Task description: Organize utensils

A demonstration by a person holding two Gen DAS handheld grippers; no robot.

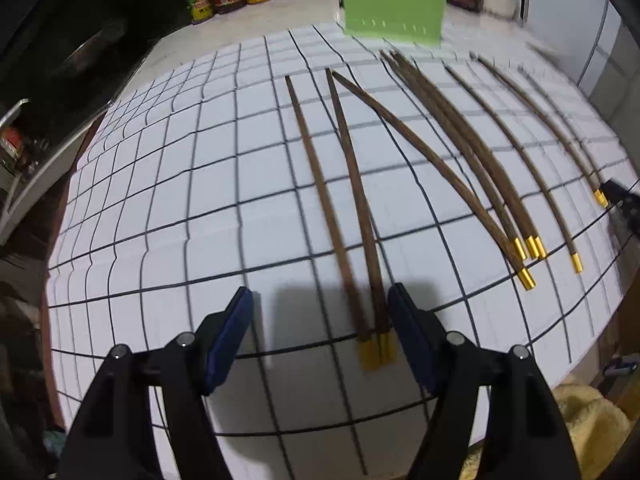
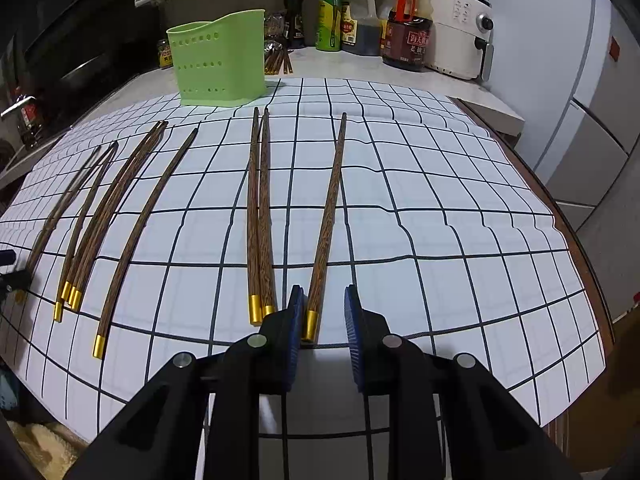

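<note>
Wooden chopsticks with gold caps are seen laid in rows across a grid-patterned mat, a green utensil holder standing at its far edge. The left gripper is held spread wide, two blurred chopsticks lying between its pads. The right gripper is parted around one chopstick's gold end, not clamped.
</note>
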